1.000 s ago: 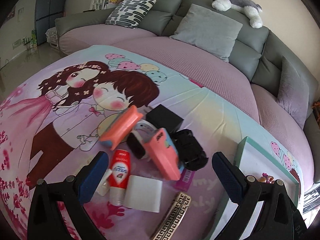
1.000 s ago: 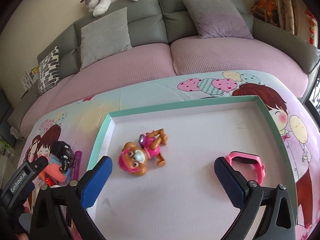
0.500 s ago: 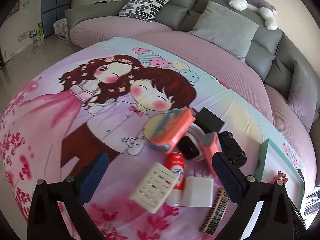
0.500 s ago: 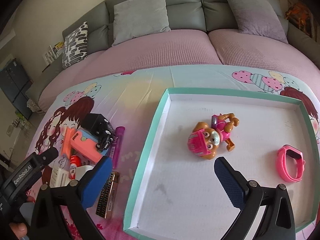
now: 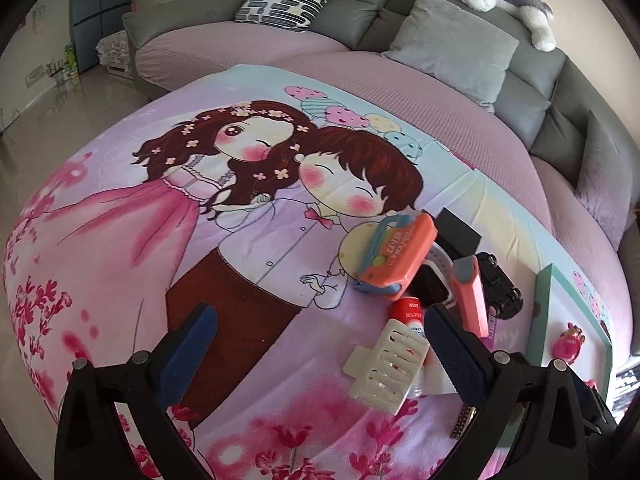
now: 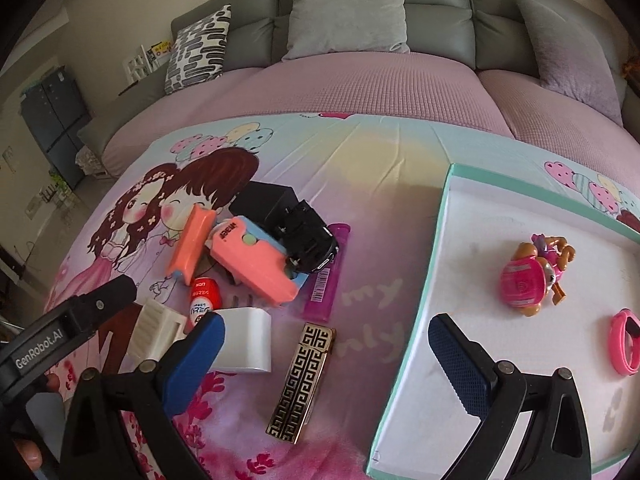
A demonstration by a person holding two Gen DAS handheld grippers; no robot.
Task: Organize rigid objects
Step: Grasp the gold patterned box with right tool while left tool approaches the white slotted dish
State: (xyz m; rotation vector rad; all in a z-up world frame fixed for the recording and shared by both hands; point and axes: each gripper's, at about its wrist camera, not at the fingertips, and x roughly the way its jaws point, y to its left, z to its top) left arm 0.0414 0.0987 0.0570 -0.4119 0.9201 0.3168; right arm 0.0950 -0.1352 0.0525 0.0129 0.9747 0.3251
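Observation:
A pile of small rigid objects lies on the cartoon-print cloth: two salmon-pink cases point(image 6: 252, 266) point(image 5: 394, 258), a black toy car point(image 6: 308, 240), a black box point(image 6: 266, 200), a red-capped tube point(image 6: 205, 294), a cream hair clip point(image 5: 386, 364), a white block point(image 6: 244, 338), a purple lighter point(image 6: 326, 272) and a gold-patterned bar point(image 6: 302, 378). The teal-rimmed white tray point(image 6: 434, 248) holds a pink toy pup point(image 6: 532, 278) and a pink watch point(image 6: 624, 340). My left gripper point(image 5: 320, 348) is open, left of the pile. My right gripper point(image 6: 326, 356) is open above the gold bar and tray edge.
A curved sofa with mauve seat covers point(image 6: 360, 84) and grey cushions point(image 6: 346, 12) wraps behind the table. A plush toy point(image 5: 508, 4) lies on the sofa back. The floor point(image 5: 36, 132) drops off at the left of the table.
Both grippers have swung left: the left view now shows mostly bare cloth with the pile at its right; the right view moved from the tray to the pile. Both stay open.

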